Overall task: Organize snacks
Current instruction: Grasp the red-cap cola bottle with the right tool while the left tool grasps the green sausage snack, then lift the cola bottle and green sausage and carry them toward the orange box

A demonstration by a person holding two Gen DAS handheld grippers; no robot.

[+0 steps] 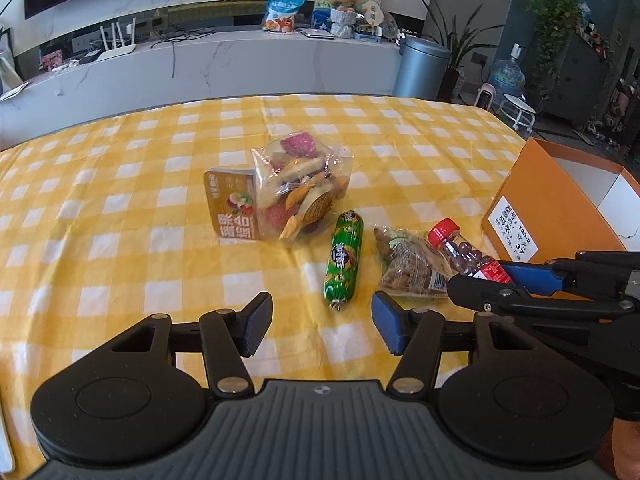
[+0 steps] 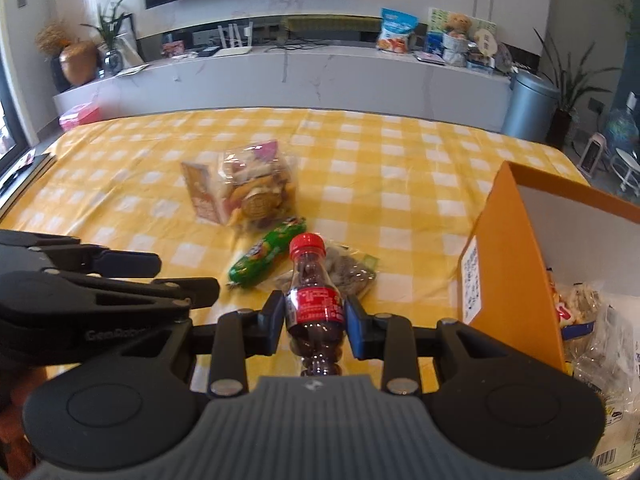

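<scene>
My right gripper (image 2: 315, 326) is shut on a small cola-shaped bottle (image 2: 313, 300) with a red cap, its pads pressing the red label. In the left wrist view the same bottle (image 1: 464, 256) pokes out of the right gripper's fingers (image 1: 532, 276) at the right edge. My left gripper (image 1: 322, 328) stands open above the cloth with nothing between its pads, just short of a green sausage stick (image 1: 343, 260). A clear bag of nuts (image 1: 412, 264) lies right of the sausage. Behind them stands a clear pack of mixed dried fruit (image 1: 296, 192) with a brown card side.
An orange cardboard box (image 2: 508, 256) stands open at the right, with several packets (image 2: 600, 320) inside. The yellow checked tablecloth (image 1: 120, 200) covers the table. Behind the table runs a white counter, and a grey bin (image 1: 422, 66) stands to its right.
</scene>
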